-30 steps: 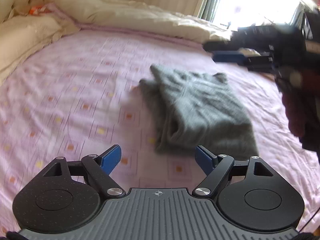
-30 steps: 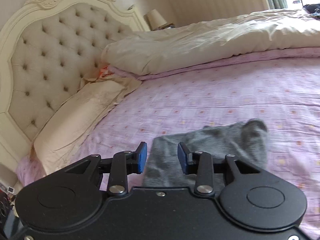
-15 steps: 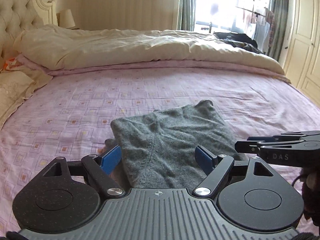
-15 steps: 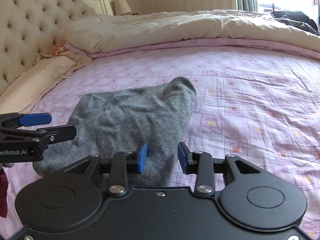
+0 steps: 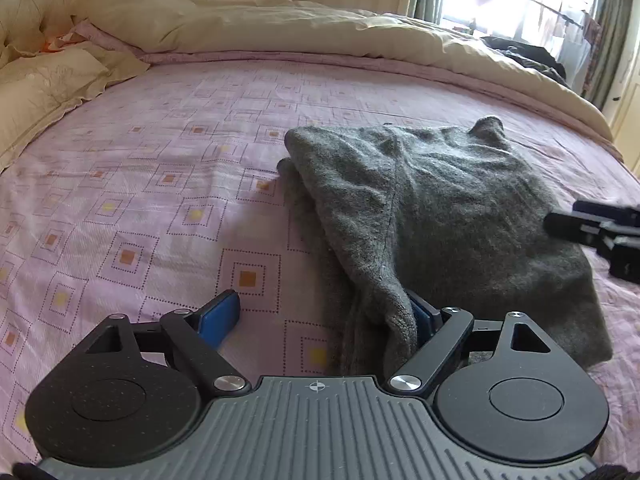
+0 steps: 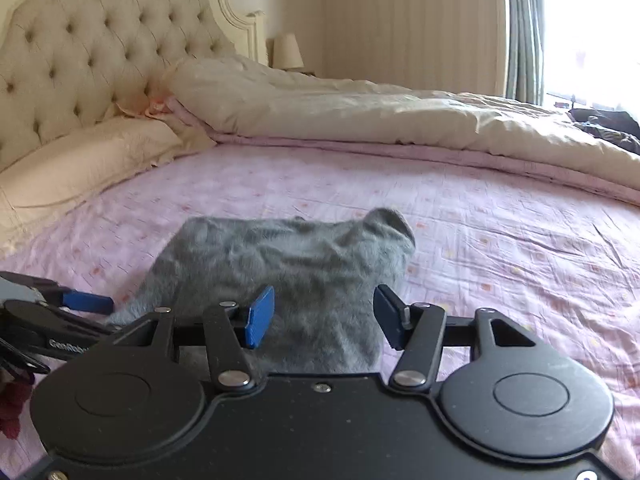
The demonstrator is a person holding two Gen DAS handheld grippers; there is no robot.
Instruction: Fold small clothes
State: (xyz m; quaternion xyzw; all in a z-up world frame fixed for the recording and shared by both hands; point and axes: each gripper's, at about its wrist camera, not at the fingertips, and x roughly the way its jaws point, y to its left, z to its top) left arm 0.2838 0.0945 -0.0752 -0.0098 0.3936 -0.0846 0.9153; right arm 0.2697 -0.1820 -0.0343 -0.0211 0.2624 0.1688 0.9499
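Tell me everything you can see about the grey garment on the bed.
The grey garment is a soft, fuzzy knit with a seam down it. It lies folded in layers on the pink patterned sheet, roughly flat, with one far corner sticking up. Its near edge hangs between the blue fingers of the left gripper, whose jaws are opening, and brushes the inner face of one finger. The right gripper, also opening, sits at the other near corner, not pressing the cloth.
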